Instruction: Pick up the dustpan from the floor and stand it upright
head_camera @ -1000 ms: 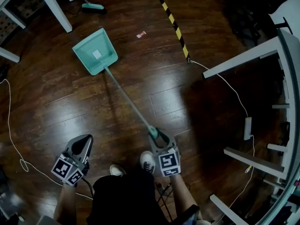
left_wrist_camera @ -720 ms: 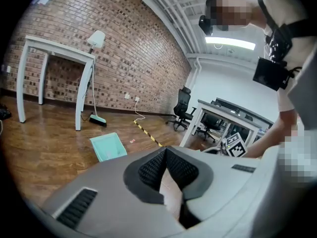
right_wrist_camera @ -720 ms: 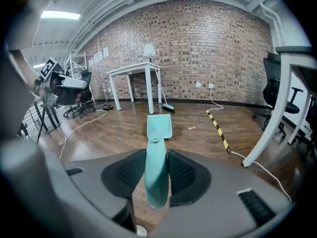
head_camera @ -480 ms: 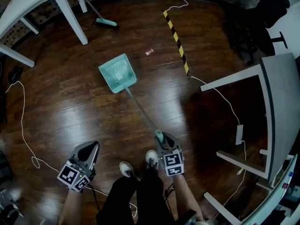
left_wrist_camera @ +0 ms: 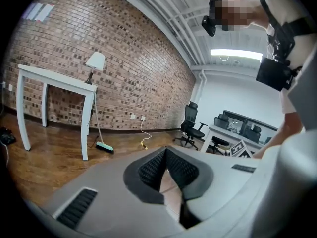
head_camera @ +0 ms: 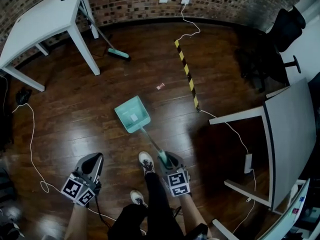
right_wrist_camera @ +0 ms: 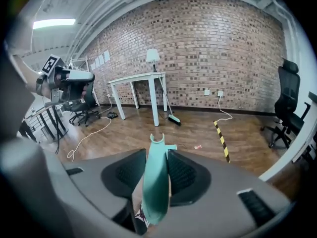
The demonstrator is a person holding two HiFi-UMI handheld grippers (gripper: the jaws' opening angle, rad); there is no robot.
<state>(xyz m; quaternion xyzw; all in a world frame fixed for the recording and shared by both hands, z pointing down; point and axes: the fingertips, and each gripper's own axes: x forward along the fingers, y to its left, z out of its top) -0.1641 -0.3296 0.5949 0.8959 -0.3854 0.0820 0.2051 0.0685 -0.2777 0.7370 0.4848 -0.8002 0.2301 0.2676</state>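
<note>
Found the right claw (right_wrist_camera: 157, 157) clamped on the teal handle (right_wrist_camera: 155, 192) of the dustpan (head_camera: 132, 115), both pads pressed against the handle's sides, the hooked tip standing up past the jaws. Located the dustpan's pan at the centre of the head view, over the dark wooden floor (head_camera: 75, 109), open mouth turned to the upper left, the handle running down and right from it to the right claw at lower centre. Could not tell whether the pan touched the floor or hung clear of it. Found the left claw (left_wrist_camera: 166, 153) with jaw tips brought together and nothing between them, held at the lower left of the head view, well apart from the dustpan. Noted a shoe (head_camera: 146, 161) just left of the right claw and a second shoe (head_camera: 136, 197) lower down. Recorded a white desk (head_camera: 42, 21) at the upper left, with a teal-headed broom (head_camera: 118, 54) leaning beside its leg, near the brick wall (head_camera: 135, 1). Noted a yellow-and-black tape strip (head_camera: 187, 74) on the floor above and right of the pan, a small scrap (head_camera: 160, 86) between that strip and the pan, a white cable (head_camera: 31, 134) looping along the left edge, a black office chair (head_camera: 285, 31) at the upper right, and a grey desk (head_camera: 292, 139) along the right side.
</note>
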